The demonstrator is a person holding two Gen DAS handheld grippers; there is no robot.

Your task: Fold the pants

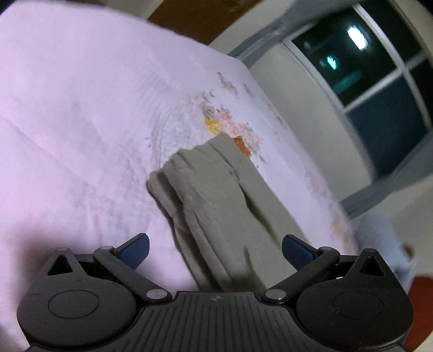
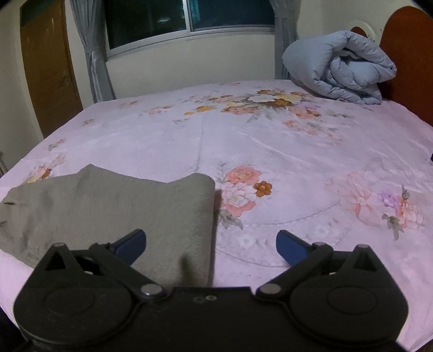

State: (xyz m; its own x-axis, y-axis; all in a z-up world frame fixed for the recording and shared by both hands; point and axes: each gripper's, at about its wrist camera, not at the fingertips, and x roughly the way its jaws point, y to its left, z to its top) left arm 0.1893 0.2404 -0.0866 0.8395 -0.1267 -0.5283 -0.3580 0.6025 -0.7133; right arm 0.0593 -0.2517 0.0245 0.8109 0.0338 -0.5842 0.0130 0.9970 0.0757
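Now grey-green pants (image 2: 113, 211) folded, layered, on floral sheet (image 2: 270, 151); both grippers' fingers (image 1: 135, 249) spread, empty.

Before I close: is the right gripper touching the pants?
Cannot tell. In the right wrist view the right gripper is open, its left finger overlapping the pants, but no gap or contact shows plainly.

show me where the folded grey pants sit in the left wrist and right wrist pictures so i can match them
Left wrist: the pants run up the centre, from between the open left gripper toward the flower print.
Right wrist: the pants lie lower left, under the right gripper's left finger.
Shared landmark: the pink floral bedsheet under the pants; the window too.
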